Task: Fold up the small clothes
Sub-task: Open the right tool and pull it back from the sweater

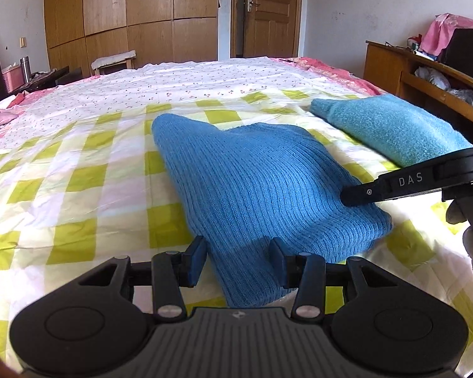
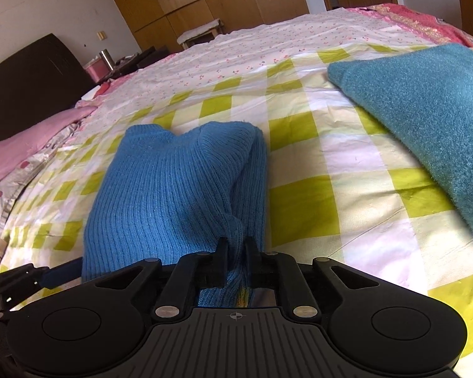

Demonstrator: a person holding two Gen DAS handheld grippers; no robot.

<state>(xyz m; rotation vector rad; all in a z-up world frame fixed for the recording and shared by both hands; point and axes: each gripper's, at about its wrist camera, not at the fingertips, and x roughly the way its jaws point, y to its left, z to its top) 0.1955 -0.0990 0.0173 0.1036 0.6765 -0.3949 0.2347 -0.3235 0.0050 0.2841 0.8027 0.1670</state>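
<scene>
A blue ribbed knit garment (image 1: 261,189) lies partly folded on the checked bed sheet (image 1: 78,182). My left gripper (image 1: 238,260) is open, its fingers straddling the garment's near edge without pinching it. My right gripper (image 2: 236,249) is shut on a bunched fold of the blue garment (image 2: 173,195) at its near right edge. In the left wrist view the right gripper (image 1: 356,197) reaches in from the right onto the garment. The left gripper's fingers (image 2: 60,274) show at the lower left of the right wrist view.
A folded teal fuzzy garment (image 1: 391,129) lies to the right on the bed; it also shows in the right wrist view (image 2: 425,119). A wooden desk (image 1: 425,75) stands at the right, a wardrobe (image 1: 129,15) and door behind. Pink bedding (image 2: 31,145) lies left.
</scene>
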